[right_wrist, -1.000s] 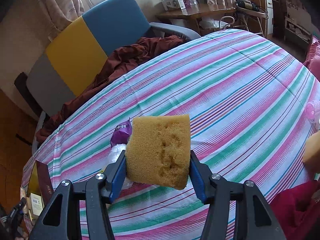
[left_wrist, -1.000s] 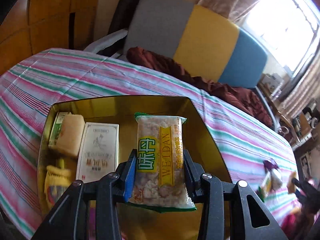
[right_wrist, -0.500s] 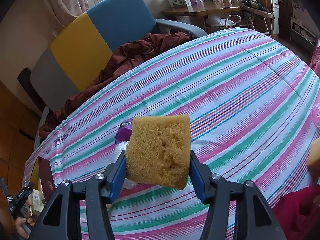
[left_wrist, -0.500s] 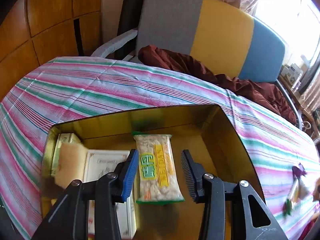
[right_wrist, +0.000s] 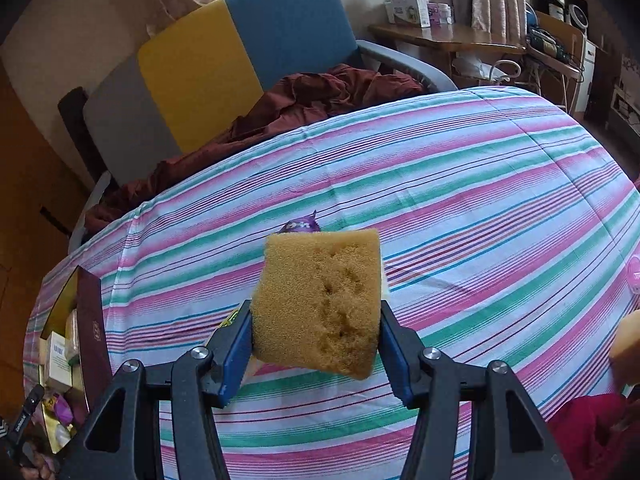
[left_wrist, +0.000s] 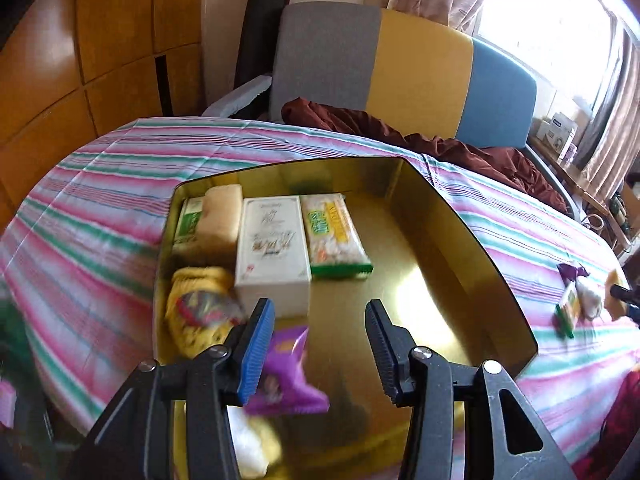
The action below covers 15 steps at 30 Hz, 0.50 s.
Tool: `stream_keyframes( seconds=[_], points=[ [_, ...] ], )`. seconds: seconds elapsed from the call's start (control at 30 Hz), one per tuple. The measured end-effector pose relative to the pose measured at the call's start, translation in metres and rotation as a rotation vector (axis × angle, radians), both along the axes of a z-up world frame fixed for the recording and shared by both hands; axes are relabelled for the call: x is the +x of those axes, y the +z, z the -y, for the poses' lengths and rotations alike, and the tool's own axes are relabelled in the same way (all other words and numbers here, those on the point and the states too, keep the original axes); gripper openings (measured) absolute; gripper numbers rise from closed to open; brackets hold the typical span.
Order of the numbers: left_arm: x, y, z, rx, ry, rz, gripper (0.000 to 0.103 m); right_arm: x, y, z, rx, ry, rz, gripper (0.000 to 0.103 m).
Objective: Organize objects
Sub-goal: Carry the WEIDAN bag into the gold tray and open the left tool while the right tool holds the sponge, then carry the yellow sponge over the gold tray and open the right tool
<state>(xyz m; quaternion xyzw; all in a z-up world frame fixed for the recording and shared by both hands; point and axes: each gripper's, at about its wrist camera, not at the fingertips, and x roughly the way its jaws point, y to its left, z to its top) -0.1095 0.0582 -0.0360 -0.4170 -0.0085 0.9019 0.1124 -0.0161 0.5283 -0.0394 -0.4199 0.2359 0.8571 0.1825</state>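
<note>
Left tongs (left_wrist: 318, 338) gape wide with nothing between them, above the near part of the gold-lined open box (left_wrist: 448, 216) on the pink, green and white striped table (left_wrist: 100, 184). Inside the box: green-edged rice cracker packet (left_wrist: 334, 236) lies flat beside the white rectangular carton (left_wrist: 272, 246); pale sponge block (left_wrist: 220, 220) and yellow knitted item (left_wrist: 198, 312) sit left of the carton; blurred purple snack wrapper (left_wrist: 286, 372) lies near the left finger. Right tongs (right_wrist: 316, 354) clamp the yellow-brown porous sponge (right_wrist: 320, 304) by its sides, held above the striped table, well apart from the box at far left. A purple wrapper (right_wrist: 302, 226) peeks out behind the sponge.
</note>
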Motion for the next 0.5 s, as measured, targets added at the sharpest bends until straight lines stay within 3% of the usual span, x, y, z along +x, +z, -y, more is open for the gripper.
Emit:
stream_keyframes(
  seconds=[0.23,0.5],
  points=[
    [0.023,0.003,0.013,-0.001,0.011,-0.022,0.048,-0.013,0.009,0.058,-0.012,0.127,-0.018,0.058],
    [0.031,0.006,0.022,0.002,0.017,-0.032,0.050,-0.054,0.031,0.165,-0.003,0.398,-0.054,0.058]
  ],
)
